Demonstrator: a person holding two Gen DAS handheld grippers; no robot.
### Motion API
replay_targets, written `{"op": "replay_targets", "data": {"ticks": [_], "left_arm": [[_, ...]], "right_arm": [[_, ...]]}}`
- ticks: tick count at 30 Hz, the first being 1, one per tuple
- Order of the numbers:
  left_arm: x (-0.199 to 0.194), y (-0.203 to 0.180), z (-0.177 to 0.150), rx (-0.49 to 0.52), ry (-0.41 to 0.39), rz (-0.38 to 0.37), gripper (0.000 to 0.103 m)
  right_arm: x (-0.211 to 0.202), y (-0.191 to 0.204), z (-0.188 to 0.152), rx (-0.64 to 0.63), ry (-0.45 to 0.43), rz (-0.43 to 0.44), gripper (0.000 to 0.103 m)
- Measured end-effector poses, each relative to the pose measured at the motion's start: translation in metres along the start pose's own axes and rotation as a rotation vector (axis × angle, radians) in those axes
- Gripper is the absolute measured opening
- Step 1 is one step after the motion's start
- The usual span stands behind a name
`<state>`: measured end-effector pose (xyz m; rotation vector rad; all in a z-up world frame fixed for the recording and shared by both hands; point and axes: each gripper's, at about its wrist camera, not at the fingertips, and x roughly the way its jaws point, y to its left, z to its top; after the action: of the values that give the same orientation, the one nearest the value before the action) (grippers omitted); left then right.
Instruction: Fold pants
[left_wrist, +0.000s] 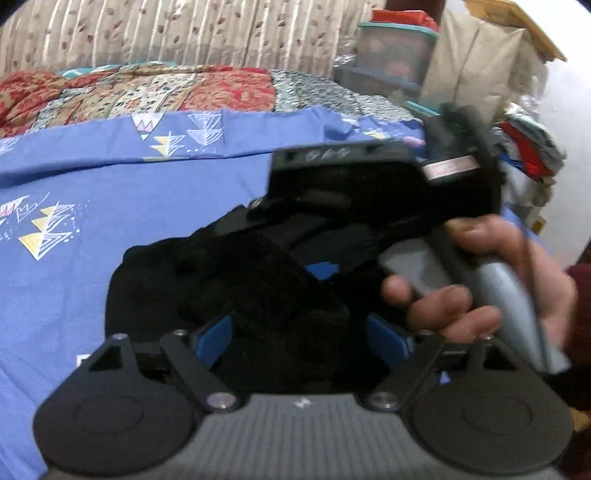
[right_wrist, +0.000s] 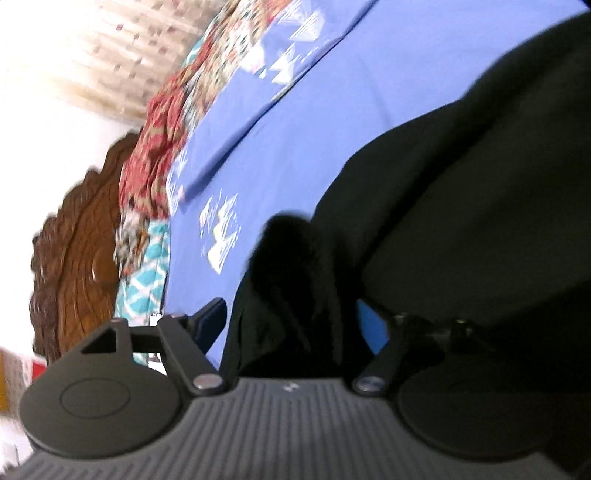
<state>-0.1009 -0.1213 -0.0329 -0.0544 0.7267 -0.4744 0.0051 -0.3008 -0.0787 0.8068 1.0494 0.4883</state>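
1. Blue printed bedsheet (left_wrist: 110, 192) covers the bed, with a patchwork quilt (left_wrist: 166, 92) bunched along the far side, a carved wooden headboard (right_wrist: 77, 251) at one end, and plastic storage boxes (left_wrist: 395, 51) stacked beyond the mattress.
2. Black pants (left_wrist: 229, 280) lie on the sheet, gathered in a loose mound close under both tools; from the right wrist view the cloth (right_wrist: 461, 206) spreads wide across the sheet.
3. Left gripper (left_wrist: 299, 332) has dark fabric bunched between its blue pads, which sit well apart with cloth filling the gap; I cannot tell whether it is truly pinching.
4. Right gripper (right_wrist: 291, 314), held by the person's right hand (left_wrist: 480, 291), likewise has a ridge of cloth rising between its fingers, but whether it is clamped is unclear in the blur.
5. My guess is that a fold is being carried over. To do it well, both tools should grip matching edges, lift together so the cloth hangs taut, then lay it down evenly, smoothing out the mound so no wrinkle gets trapped underneath.
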Motion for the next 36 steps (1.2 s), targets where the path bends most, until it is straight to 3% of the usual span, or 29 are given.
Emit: {"op": "replay_targets", "data": {"ticks": [3, 4, 5, 6, 8, 10, 12, 15, 19, 20, 21, 22, 24, 27, 29, 33, 36], "left_arm": [[-0.031, 0.021, 0.002, -0.047, -0.063, -0.031, 0.083], [-0.042, 0.032, 0.002, -0.081, -0.088, -0.025, 0.083], [-0.051, 0.046, 0.003, -0.129, -0.109, -0.005, 0.083], [-0.057, 0.061, 0.004, -0.189, -0.120, 0.023, 0.082], [-0.060, 0.086, 0.004, -0.307, -0.115, 0.065, 0.078], [-0.054, 0.109, 0.003, -0.437, -0.092, 0.092, 0.067], [-0.044, 0.125, 0.001, -0.539, -0.071, 0.078, 0.064], [-0.029, 0.123, 0.005, -0.562, -0.057, 0.057, 0.063], [-0.008, 0.097, 0.022, -0.466, -0.043, 0.031, 0.061], [-0.001, 0.090, 0.028, -0.439, -0.034, 0.029, 0.061], [0.008, 0.081, 0.031, -0.407, -0.016, 0.033, 0.061], [0.011, 0.072, 0.030, -0.381, 0.005, 0.044, 0.060], [0.035, 0.054, 0.029, -0.284, 0.076, 0.111, 0.060], [0.065, 0.037, 0.018, -0.164, 0.181, 0.224, 0.061], [0.060, 0.035, 0.019, -0.151, 0.169, 0.216, 0.061], [0.036, 0.050, 0.029, -0.196, 0.110, 0.164, 0.066], [0.011, 0.058, 0.045, -0.235, 0.007, 0.124, 0.072]], "right_arm": [[0.016, 0.015, -0.005, -0.128, 0.024, -0.058, 0.075], [0.017, 0.018, -0.008, -0.187, 0.025, -0.091, 0.052], [0.020, 0.022, -0.012, -0.242, 0.027, -0.121, 0.040], [0.021, 0.022, -0.013, -0.264, 0.027, -0.132, 0.034], [0.018, 0.016, -0.013, -0.265, 0.006, -0.123, 0.028], [0.013, 0.018, -0.013, -0.288, -0.026, -0.112, 0.024], [0.008, 0.024, -0.016, -0.343, -0.071, -0.106, 0.023], [-0.008, 0.027, -0.020, -0.425, -0.167, -0.113, 0.023], [-0.014, 0.015, -0.016, -0.414, -0.255, -0.172, 0.024], [-0.017, 0.007, -0.015, -0.410, -0.263, -0.206, 0.025], [-0.015, 0.002, -0.016, -0.418, -0.261, -0.237, 0.033], [-0.014, -0.004, -0.015, -0.431, -0.262, -0.294, 0.047], [-0.021, -0.013, -0.013, -0.414, -0.288, -0.374, 0.058], [-0.055, -0.017, -0.006, -0.381, -0.376, -0.328, 0.057], [-0.090, -0.023, -0.002, -0.386, -0.480, -0.328, 0.059], [-0.163, -0.065, 0.001, -0.320, -0.683, -0.413, 0.073], [-0.200, -0.117, 0.002, -0.154, -0.731, -0.471, 0.075]]}}
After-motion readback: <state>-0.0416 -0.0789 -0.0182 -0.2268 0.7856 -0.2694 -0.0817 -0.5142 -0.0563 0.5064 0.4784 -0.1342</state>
